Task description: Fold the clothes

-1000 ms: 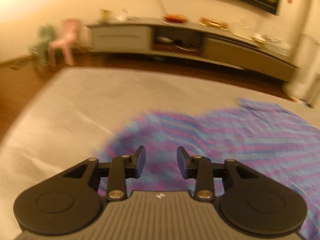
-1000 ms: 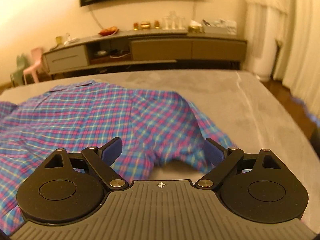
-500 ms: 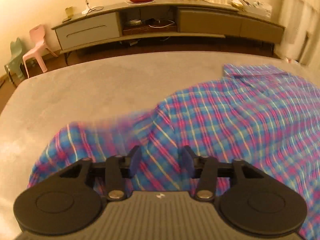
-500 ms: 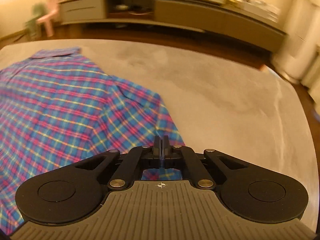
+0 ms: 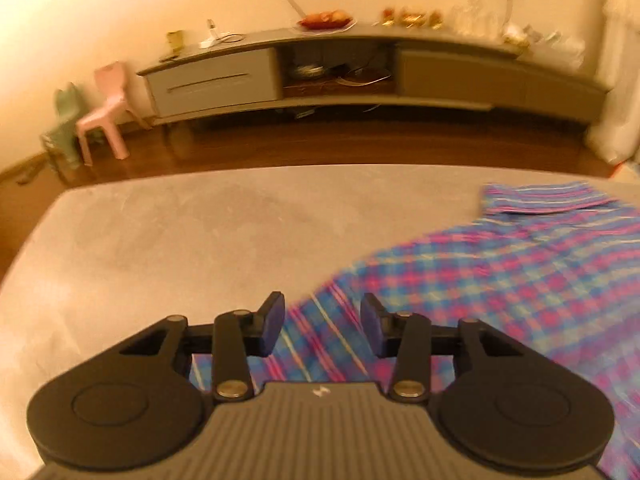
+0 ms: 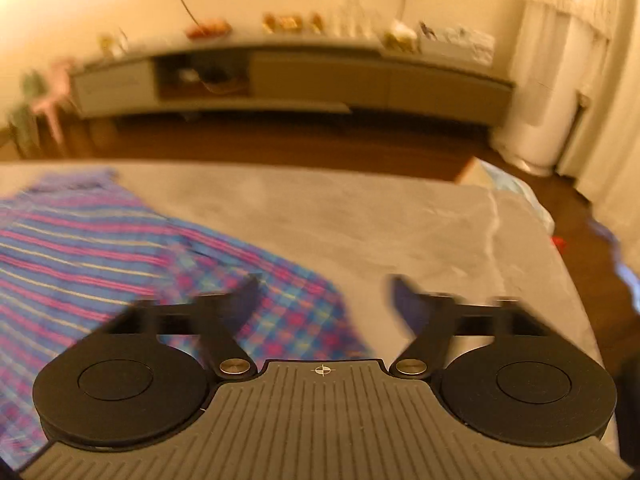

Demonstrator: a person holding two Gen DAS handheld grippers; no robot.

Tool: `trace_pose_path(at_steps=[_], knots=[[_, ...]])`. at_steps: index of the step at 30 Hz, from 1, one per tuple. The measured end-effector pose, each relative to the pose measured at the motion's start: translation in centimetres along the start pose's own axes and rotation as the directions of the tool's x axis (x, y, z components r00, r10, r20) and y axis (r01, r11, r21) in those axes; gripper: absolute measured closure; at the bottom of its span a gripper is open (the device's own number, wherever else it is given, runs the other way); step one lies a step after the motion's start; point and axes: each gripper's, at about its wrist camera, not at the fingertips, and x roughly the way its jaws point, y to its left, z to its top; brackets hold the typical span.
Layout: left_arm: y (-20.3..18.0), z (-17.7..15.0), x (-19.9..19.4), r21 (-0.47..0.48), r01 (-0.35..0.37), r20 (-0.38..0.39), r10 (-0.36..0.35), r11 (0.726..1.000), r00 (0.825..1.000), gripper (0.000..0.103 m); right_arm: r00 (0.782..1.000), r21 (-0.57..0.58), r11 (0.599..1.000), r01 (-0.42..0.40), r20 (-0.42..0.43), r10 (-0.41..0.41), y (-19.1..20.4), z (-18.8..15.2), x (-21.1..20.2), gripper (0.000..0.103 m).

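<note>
The left black two-finger gripper (image 5: 322, 322) stood with its jaws apart at a middle width, and nothing was between them. Below the gap lay the blue, pink and yellow checked cotton shirt (image 5: 500, 280). In the left wrist view the shirt spread from 6 o'clock toward 3 o'clock over the wide grey cloth-covered surface (image 5: 200, 232), and its flat collar (image 5: 544, 200) lay at about 2 o'clock, near the far edge. The shirt's edge at the left fingers (image 5: 272, 322) was blurred, so I could not tell if the pads touched the cloth.

The right black two-finger gripper (image 6: 324, 300) was spread wide and held nothing. Its fingers (image 6: 404, 300) were smeared by motion. In the right wrist view the same shirt (image 6: 100, 248) covered the side from 9 o'clock to 7 o'clock, and one corner of it reached under the left finger of this gripper toward 6 o'clock. The right finger hung above the bare grey surface (image 6: 400, 220).

Beyond the surface was a brown wooden floor (image 5: 360, 140). At 12 o'clock a long low grey television cabinet (image 5: 360, 76) stood against the cream wall, with a plate of orange fruit (image 5: 326, 20) on top. At 10 o'clock stood a small pink plastic chair (image 5: 106, 108), and a pale green one (image 5: 66, 124) was just beside it. White curtains (image 6: 580, 40) hung at 2 o'clock in the right wrist view.
</note>
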Motion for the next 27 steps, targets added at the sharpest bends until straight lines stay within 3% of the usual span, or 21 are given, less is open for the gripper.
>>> trace_pose_path(at_steps=[4,6,7,9,10,15,18,21,23,25,27], knots=[[-0.4,-3.1,-3.4,0.023,0.173,-0.035,-0.172,0.985,0.985,0.060,0.988,-0.086,0.984,-0.157,-0.005,0.157,5.8,-1.1,-1.9,0.024],[-1.6,-4.4,-3.9,0.088,0.207,-0.063,-0.202,0.974,0.977,0.060,0.969,-0.173,0.954,-0.246,-0.029,0.245,10.2,-1.5,-1.4,0.026],[-2.3,-4.9,-3.8,0.119,0.211,-0.078,-0.203,0.970,0.976,0.060,0.964,-0.219,0.939,-0.264,-0.060,0.257,12.3,-1.6,-0.5,0.027],[-3.6,-5.1,-3.0,0.160,0.184,-0.093,-0.171,0.970,0.981,0.057,0.968,-0.282,0.928,-0.242,-0.139,0.211,15.1,-2.1,1.8,0.041],[-3.6,-4.7,-2.4,0.165,0.169,-0.086,-0.157,0.972,0.984,0.053,0.968,-0.297,0.926,-0.232,-0.165,0.190,16.0,-2.1,2.7,0.042],[-4.1,-1.6,1.1,0.174,0.076,-0.033,-0.071,0.982,0.997,0.051,0.980,-0.146,0.976,-0.162,-0.136,0.142,13.4,0.9,5.7,0.039],[-4.5,0.2,2.8,0.147,0.057,-0.031,-0.053,0.988,0.998,0.051,0.989,-0.116,0.988,-0.102,-0.122,0.087,11.9,2.2,6.8,0.039],[-4.3,0.8,3.3,0.109,0.027,-0.051,-0.021,0.994,0.998,0.063,0.991,-0.108,0.994,-0.031,-0.133,0.016,11.0,3.0,6.4,0.038],[-3.0,0.2,0.9,0.045,0.046,-0.040,-0.044,0.998,0.998,0.066,0.990,-0.082,0.997,-0.008,-0.143,-0.004,10.5,2.7,4.4,0.043],[-1.5,-1.2,-2.4,-0.001,0.087,-0.018,-0.087,0.996,0.996,0.063,0.991,-0.016,0.997,-0.069,-0.118,0.067,9.7,1.5,0.2,0.043],[0.0,-4.4,-6.6,0.007,0.148,0.003,-0.148,0.989,0.989,0.052,0.979,0.058,0.980,-0.188,-0.075,0.192,8.7,-0.9,-5.3,0.031]])
